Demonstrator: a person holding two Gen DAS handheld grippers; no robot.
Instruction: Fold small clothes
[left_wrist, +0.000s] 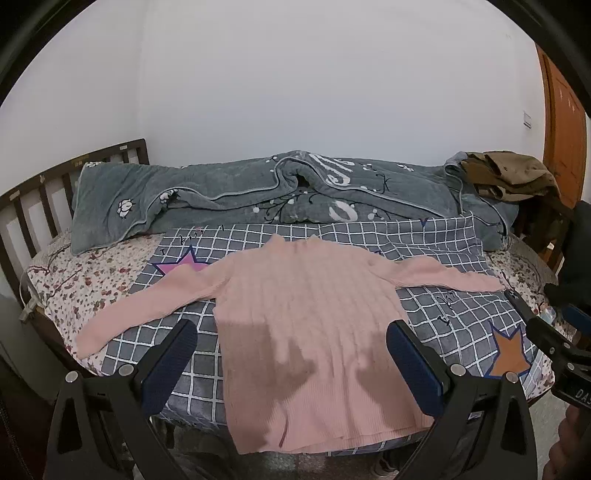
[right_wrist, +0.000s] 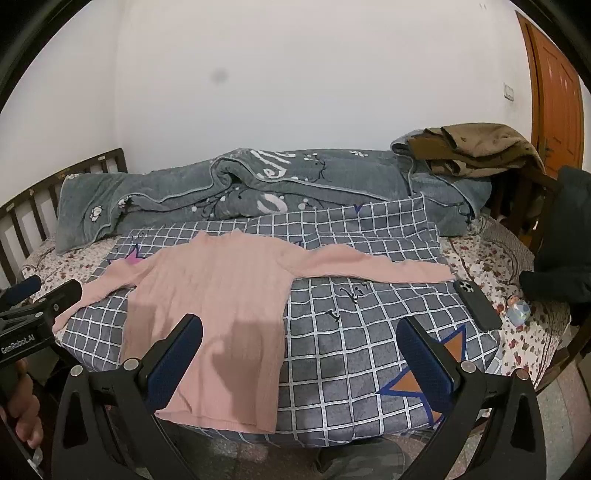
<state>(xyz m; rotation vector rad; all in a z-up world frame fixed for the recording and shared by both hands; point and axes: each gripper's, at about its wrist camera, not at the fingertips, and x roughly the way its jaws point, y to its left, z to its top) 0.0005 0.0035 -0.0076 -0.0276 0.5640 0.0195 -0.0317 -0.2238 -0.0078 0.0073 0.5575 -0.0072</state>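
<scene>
A pink ribbed sweater (left_wrist: 314, 314) (right_wrist: 218, 295) lies flat on a grey checked blanket (left_wrist: 443, 314) (right_wrist: 362, 332), both sleeves spread sideways and its hem at the near bed edge. My left gripper (left_wrist: 291, 332) hovers above the sweater's lower body, jaws wide open with nothing between them. My right gripper (right_wrist: 301, 328) hangs open over the sweater's right hem side and the blanket, empty too. The right gripper (left_wrist: 554, 343) shows at the edge of the left wrist view, and the left gripper (right_wrist: 33, 306) at the edge of the right wrist view.
A grey quilt (left_wrist: 258, 192) (right_wrist: 240, 184) is bunched along the wall. Brown clothing (left_wrist: 509, 173) (right_wrist: 476, 147) lies on it at the right. A black phone (right_wrist: 476, 304) (left_wrist: 517, 301) rests by the right sleeve cuff. A dark garment (right_wrist: 561, 240) hangs at the right. The wooden bed rail (left_wrist: 37, 192) stands left.
</scene>
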